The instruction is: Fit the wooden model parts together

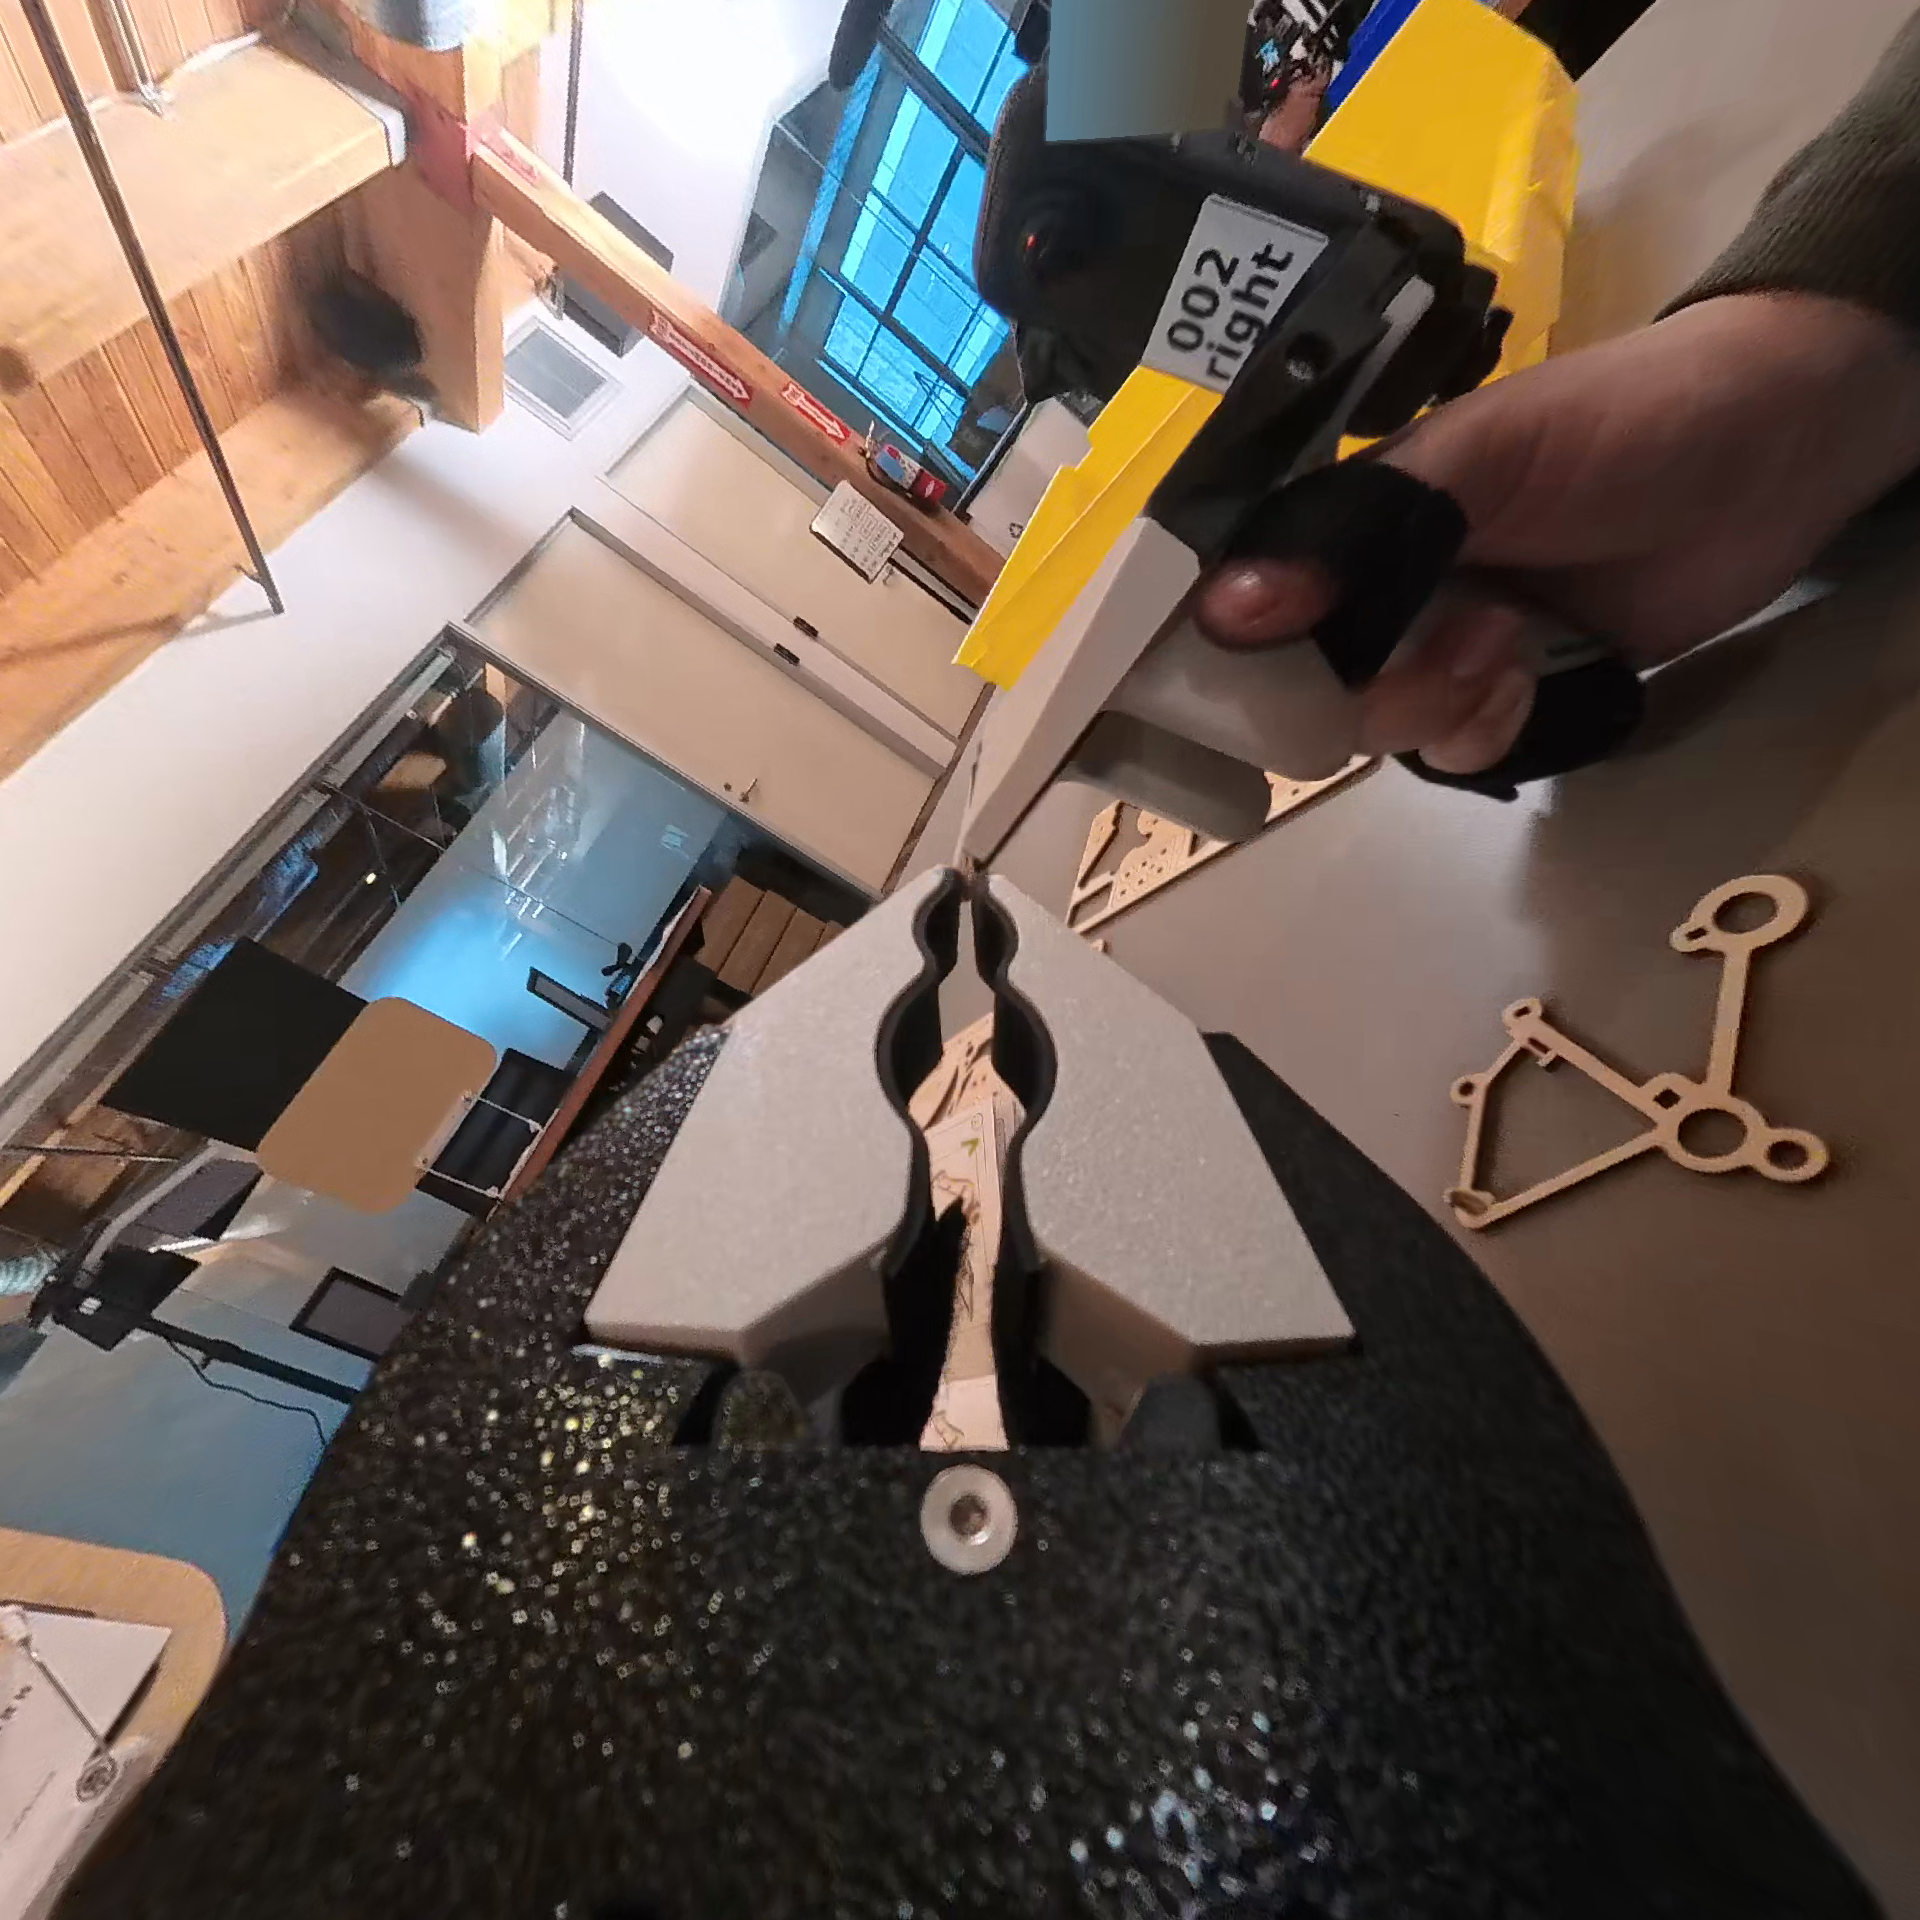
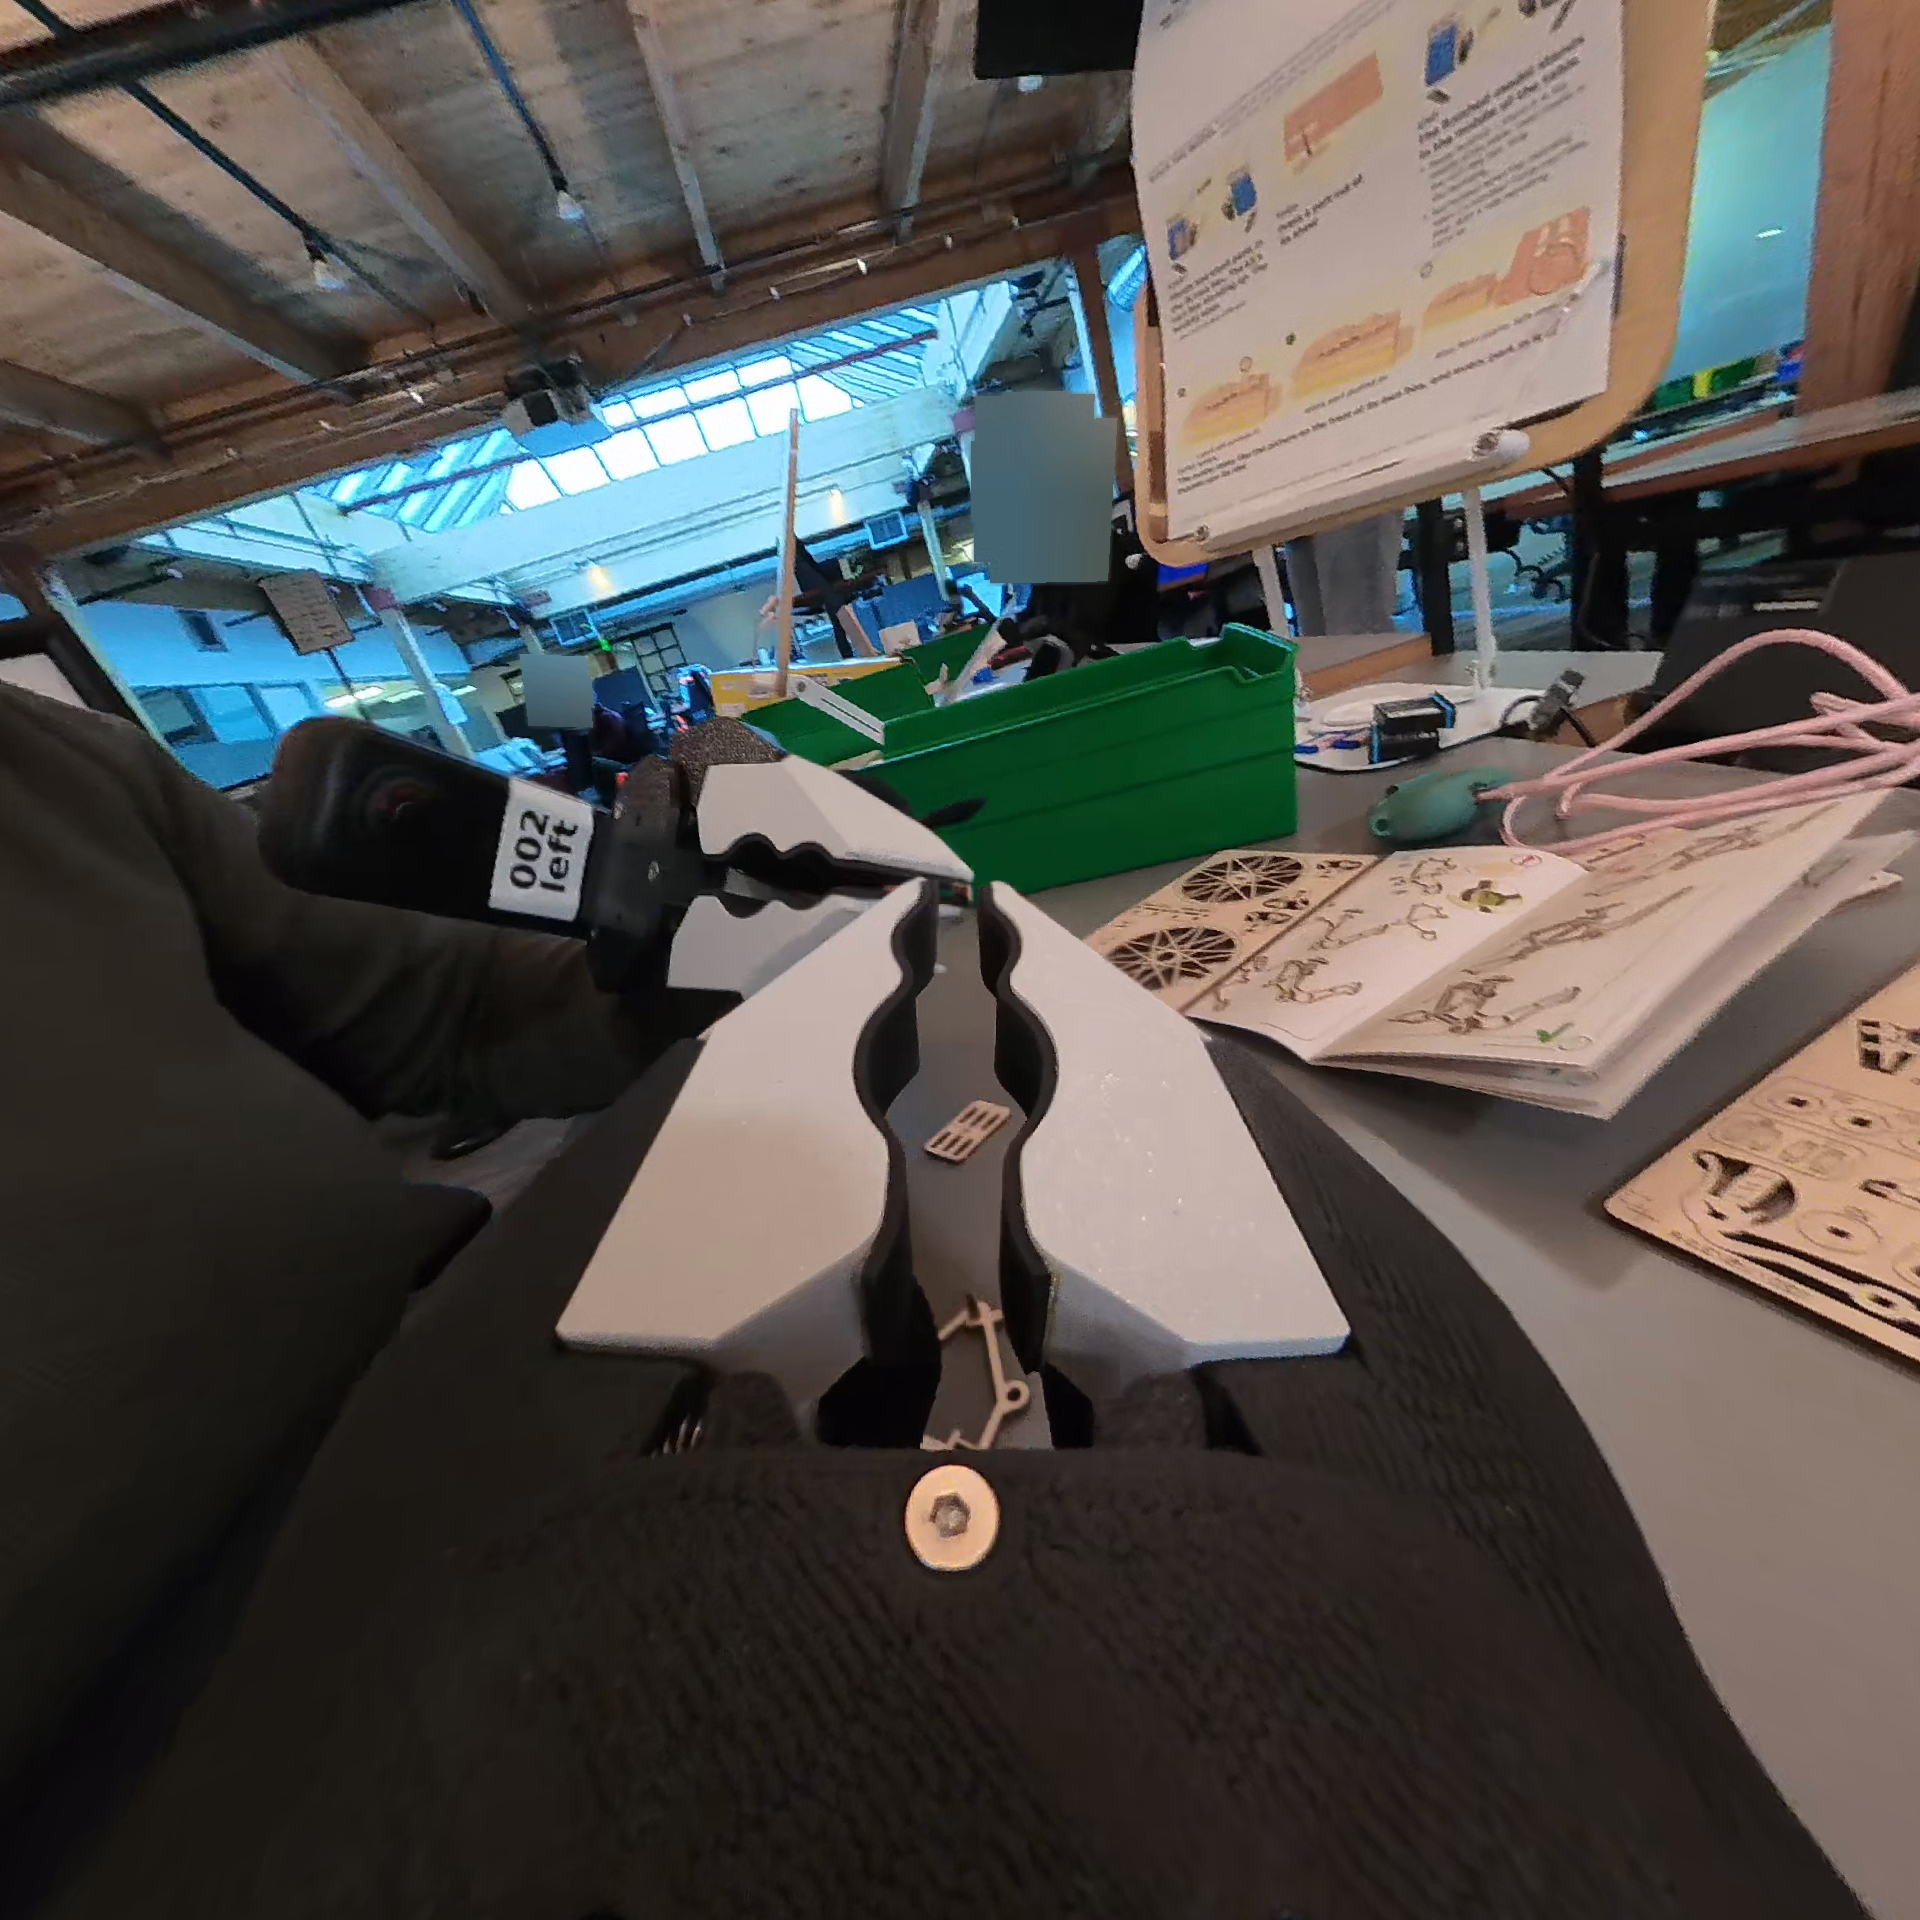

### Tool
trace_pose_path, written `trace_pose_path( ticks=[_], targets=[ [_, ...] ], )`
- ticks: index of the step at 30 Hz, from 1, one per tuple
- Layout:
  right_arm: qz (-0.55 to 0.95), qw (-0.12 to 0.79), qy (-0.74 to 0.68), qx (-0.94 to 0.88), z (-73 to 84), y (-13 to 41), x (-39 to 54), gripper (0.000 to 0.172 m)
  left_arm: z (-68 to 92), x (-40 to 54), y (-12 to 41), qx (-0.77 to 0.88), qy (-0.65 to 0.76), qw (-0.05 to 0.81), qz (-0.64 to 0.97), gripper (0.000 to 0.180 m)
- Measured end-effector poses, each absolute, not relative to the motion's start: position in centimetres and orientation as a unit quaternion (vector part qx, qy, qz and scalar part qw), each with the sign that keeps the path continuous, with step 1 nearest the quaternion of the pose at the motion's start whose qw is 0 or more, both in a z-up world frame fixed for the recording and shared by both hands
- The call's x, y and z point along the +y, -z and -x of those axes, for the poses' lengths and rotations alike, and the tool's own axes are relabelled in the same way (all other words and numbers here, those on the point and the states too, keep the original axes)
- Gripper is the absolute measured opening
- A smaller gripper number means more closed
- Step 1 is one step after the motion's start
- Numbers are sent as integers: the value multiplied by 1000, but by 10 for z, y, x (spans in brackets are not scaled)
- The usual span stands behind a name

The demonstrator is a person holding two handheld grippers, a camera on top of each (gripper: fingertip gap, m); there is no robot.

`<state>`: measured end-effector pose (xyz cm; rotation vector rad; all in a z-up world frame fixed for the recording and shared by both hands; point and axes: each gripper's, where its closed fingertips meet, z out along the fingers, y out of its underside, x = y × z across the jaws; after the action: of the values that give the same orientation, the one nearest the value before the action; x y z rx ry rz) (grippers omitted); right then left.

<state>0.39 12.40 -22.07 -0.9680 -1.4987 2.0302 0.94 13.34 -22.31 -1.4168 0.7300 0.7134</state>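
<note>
Left gripper [image 1: 968, 883] jaws closed, right gripper [image 2: 953, 896] jaws slightly apart – tips meeting

Grey jaws, black wavy pads; speckled black bodies; dark green sleeve [image 1: 1808, 208].

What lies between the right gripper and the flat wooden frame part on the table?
Nothing visible. In the left wrist view the wooden frame part lies alone on bare table, and the right gripper is tip to tip with the left gripper.
</note>
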Motion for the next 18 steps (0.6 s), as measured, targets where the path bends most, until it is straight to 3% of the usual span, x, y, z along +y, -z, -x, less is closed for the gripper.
trace_pose_path(
  ticks=[18],
  targets=[
    [326,212,-740,-549,-10,215,117,0,-15,128,217,332,-323,650,602,0]
  ],
)
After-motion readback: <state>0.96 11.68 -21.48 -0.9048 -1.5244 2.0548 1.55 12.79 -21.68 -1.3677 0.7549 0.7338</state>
